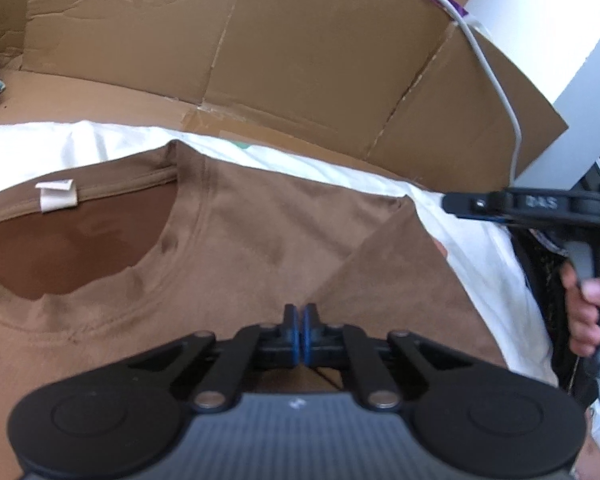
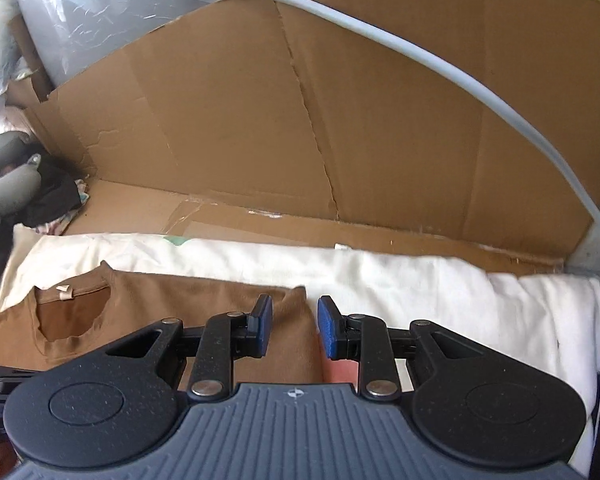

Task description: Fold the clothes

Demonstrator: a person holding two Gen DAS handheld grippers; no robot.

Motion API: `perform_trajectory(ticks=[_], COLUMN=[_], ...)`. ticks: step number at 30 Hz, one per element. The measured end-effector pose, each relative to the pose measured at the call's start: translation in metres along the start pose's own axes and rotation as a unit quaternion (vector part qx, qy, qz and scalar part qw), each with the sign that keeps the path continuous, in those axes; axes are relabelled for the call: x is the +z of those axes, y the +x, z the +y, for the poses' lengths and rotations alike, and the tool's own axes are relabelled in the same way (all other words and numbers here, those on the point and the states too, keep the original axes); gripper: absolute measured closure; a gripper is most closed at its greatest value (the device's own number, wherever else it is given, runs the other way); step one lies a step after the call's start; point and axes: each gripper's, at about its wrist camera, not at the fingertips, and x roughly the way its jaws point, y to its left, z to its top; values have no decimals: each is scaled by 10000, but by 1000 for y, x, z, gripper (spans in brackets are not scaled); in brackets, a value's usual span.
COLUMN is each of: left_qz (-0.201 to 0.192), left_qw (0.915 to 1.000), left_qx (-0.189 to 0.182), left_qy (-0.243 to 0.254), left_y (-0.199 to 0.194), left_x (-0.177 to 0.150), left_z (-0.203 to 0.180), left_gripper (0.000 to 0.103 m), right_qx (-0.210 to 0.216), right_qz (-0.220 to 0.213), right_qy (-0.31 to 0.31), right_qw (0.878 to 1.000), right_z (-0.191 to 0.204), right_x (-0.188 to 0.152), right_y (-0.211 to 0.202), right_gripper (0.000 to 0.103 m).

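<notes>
Brown t-shirt lay flat on a white sheet, collar and neck tag ahead-left of the left gripper. Left gripper's jaws were together; fabric sat right under the tips, but I couldn't tell if any was pinched. Right gripper had its jaws apart, nothing between the pads, hovering over the shirt's folded-in side; the edge ran away from it, straight ahead between the fingers. From the left gripper that same fold lay ahead-right, near the person's hand holding the other tool. So the right hand looked nearer the edge, the left nearer the collar. Shirt's long axis seemed to run across both grippers' view, collar end to the left. My read: next move would be a pinch on that edge by the right. Cardboard box walled the far side, with a white cable draped over it; nothing was visible inside except the bare cardboard floor.
</notes>
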Motion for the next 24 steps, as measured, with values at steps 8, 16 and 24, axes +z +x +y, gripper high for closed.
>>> perform_trajectory(ticks=[8,16,24], left_qz=[-100,-190,-182], left_qw=[9995,9979,9981], left_qx=[119,157,214], left_qy=[-260,-591,-552], left_y=[-14,-20,-16], left_x=[-3,-12,-12], left_z=[-2,4,1], left_gripper=[101,101,101], right_qx=[-200,-385,-473], right_qz=[340,557,548], right_qy=[-561,-1051,-727], right_qw=[9976,9922,9947], right_z=[12,21,15], right_x=[2,-4,3], right_y=[28,50,63], right_gripper=[75,75,75])
